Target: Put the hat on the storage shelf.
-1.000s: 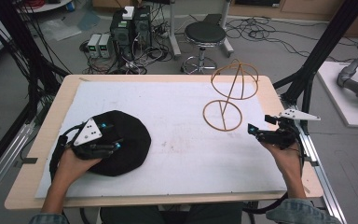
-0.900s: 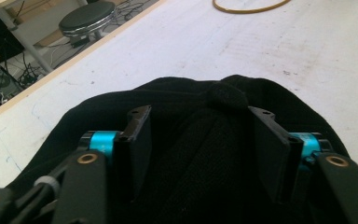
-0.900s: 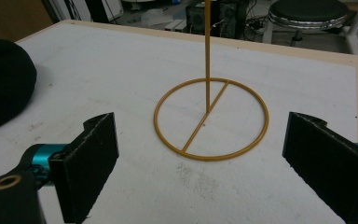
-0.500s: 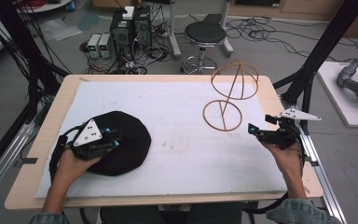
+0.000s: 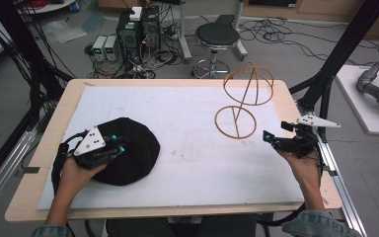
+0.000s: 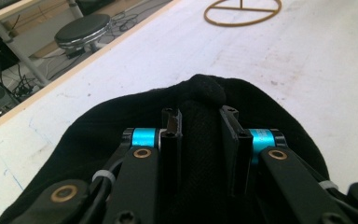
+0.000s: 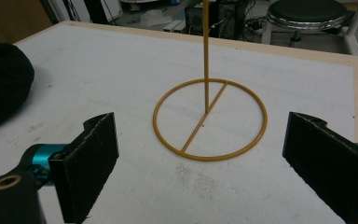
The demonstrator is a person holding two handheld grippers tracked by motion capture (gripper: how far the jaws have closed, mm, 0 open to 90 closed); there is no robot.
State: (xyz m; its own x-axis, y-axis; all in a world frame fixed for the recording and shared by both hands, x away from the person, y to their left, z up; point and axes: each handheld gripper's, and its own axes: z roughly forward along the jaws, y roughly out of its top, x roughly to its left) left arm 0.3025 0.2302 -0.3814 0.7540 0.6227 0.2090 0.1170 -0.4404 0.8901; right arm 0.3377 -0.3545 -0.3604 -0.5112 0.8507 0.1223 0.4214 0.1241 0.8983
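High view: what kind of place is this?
Likely a robotics lab's data-collection bench: a framed table with a white mat, computer boxes in tangled floor cables, and a stool behind.

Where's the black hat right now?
In the high view the black hat lies at the table's near left, pinched by the left hand-held gripper, well left of the wire stand.

A hat (image 5: 123, 157) lies on the mat (image 5: 187, 148) at the table's (image 5: 54, 133) near left, with the left gripper (image 5: 109, 149) on top of it. A wire stand (image 5: 242, 106) sits on the mat at the far right, well apart from the hat. The right gripper (image 5: 271, 139) hangs just before and right of the stand's base ring. A stool (image 5: 217, 37) stands on the floor behind the table.
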